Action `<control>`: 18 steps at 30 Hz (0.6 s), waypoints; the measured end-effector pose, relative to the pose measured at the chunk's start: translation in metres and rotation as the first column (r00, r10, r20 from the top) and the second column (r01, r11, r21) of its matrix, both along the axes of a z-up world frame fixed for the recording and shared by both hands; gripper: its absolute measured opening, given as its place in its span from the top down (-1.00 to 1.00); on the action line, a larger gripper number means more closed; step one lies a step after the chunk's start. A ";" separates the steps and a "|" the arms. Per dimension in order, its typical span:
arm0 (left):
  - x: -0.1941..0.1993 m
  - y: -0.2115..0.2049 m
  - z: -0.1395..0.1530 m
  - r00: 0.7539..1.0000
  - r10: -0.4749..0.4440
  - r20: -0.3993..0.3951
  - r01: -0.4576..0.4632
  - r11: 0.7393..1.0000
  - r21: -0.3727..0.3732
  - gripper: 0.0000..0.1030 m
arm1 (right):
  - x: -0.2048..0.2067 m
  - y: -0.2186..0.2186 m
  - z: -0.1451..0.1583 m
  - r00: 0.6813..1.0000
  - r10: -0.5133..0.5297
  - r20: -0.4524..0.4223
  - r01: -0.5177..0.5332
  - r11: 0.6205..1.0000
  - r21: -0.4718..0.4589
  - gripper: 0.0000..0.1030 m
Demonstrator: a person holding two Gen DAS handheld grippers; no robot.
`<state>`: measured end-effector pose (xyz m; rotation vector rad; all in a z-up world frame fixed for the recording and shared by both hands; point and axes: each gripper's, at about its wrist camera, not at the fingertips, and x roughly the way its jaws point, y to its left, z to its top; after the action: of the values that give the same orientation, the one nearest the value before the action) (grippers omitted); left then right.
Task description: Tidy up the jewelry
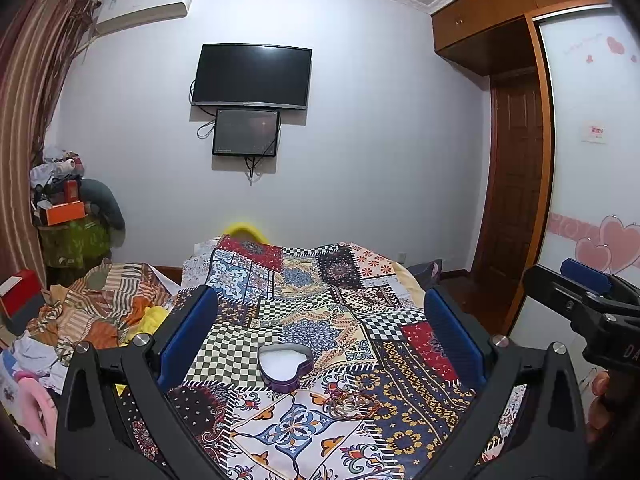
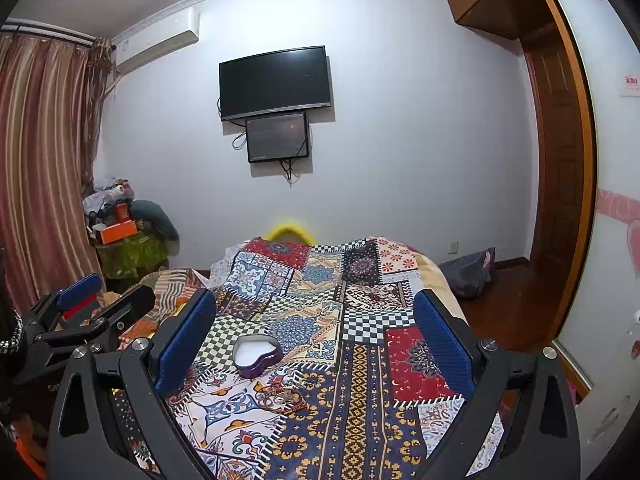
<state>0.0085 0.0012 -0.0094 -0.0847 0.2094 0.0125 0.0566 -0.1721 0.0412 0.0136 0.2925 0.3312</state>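
Observation:
A purple heart-shaped box (image 1: 285,366) with a white lining lies lidless on the patchwork bedspread (image 1: 328,300). Just in front of it lies a small tangle of bracelets and cords (image 1: 352,404). My left gripper (image 1: 320,336) hovers open above both, blue pads wide apart, nothing between them. In the right wrist view the box (image 2: 257,356) and the jewelry pile (image 2: 282,397) sit left of centre. My right gripper (image 2: 316,336) is open and empty too. Each gripper shows at the edge of the other's view: the right one (image 1: 580,284), the left one (image 2: 92,296).
The bed (image 2: 400,264) runs toward a white wall with a TV (image 1: 251,76) and a smaller screen (image 1: 246,133). Crumpled striped cloth (image 1: 100,304) and clutter lie left of the bed. A wooden door (image 1: 516,200) and wardrobe stand at the right.

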 end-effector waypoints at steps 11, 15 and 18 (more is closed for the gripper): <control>0.001 0.004 -0.001 1.000 -0.001 -0.002 0.001 1.000 -0.009 -1.00 | 0.000 0.002 -0.002 1.000 0.002 -0.002 -0.002 1.000 -0.007 -0.90; 0.002 0.005 -0.002 1.000 -0.002 -0.005 0.001 1.000 -0.009 -1.00 | 0.002 0.004 -0.003 1.000 0.004 -0.008 -0.004 1.000 -0.011 -0.90; 0.005 0.007 -0.004 1.000 -0.003 -0.009 0.003 1.000 -0.009 -1.00 | 0.005 0.006 -0.005 1.000 0.003 -0.015 -0.003 1.000 -0.016 -0.90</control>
<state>0.0140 0.0078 -0.0133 -0.0929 0.2186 0.0088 0.0612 -0.1662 0.0363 0.0000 0.3095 0.3320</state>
